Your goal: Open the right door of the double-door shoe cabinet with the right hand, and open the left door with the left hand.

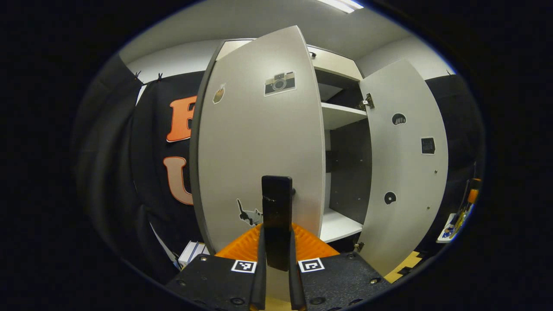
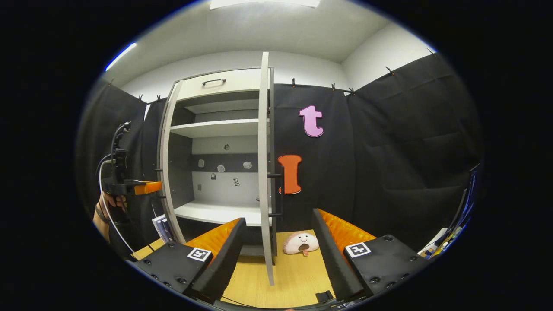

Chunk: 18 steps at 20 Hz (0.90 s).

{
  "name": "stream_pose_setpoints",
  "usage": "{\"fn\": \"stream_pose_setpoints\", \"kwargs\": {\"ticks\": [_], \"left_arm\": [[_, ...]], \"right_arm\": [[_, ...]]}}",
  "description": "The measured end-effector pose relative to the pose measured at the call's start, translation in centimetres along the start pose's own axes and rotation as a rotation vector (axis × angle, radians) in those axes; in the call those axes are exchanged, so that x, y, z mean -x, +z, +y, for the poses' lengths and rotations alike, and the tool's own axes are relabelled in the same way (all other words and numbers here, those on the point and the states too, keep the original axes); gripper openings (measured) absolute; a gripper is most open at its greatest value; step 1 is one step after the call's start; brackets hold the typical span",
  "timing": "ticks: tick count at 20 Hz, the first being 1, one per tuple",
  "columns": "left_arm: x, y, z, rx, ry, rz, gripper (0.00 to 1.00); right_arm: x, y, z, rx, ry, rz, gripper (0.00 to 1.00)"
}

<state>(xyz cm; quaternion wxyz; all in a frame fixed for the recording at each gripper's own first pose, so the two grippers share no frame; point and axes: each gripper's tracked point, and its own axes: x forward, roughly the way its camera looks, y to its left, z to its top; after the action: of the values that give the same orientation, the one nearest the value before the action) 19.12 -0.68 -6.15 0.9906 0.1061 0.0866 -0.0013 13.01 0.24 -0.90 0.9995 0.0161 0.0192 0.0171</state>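
The tall shoe cabinet (image 2: 216,142) stands upright against the black-draped wall, both doors swung out toward the room. In the left gripper view, the left gripper (image 1: 277,259) has its fingers pinched on the black vertical handle (image 1: 276,207) of the left door (image 1: 259,147). In the right gripper view, the right gripper (image 2: 276,255) has its fingers spread wide, the right door (image 2: 264,164) edge-on between them, untouched. A plush toy (image 2: 301,243) lies on the wooden floor (image 2: 281,276).
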Motion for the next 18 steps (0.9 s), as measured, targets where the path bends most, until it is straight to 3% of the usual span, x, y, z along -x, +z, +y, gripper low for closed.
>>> {"fn": "stream_pose_setpoints", "kwargs": {"ticks": [2, 3, 11, 18], "left_arm": [[0.7, 0.1, 0.6, 0.009, 0.012, -0.012, 0.21], [0.7, 0.3, 0.8, 0.009, 0.022, -0.02, 0.21], [1.2, 0.6, 2.4, -0.008, 0.034, -0.041, 0.18], [1.4, -0.1, 5.3, -0.014, 0.109, -0.034, 0.14]], "right_arm": [[-0.1, 0.0, 1.4, -0.012, 0.02, -0.004, 0.94], [-0.1, -0.1, 1.9, -0.012, 0.027, -0.004, 0.97], [-0.6, -0.2, 4.0, -0.007, 0.049, -0.01, 0.97], [-0.8, -0.4, 4.9, -0.004, 0.053, -0.008, 0.97]]}}
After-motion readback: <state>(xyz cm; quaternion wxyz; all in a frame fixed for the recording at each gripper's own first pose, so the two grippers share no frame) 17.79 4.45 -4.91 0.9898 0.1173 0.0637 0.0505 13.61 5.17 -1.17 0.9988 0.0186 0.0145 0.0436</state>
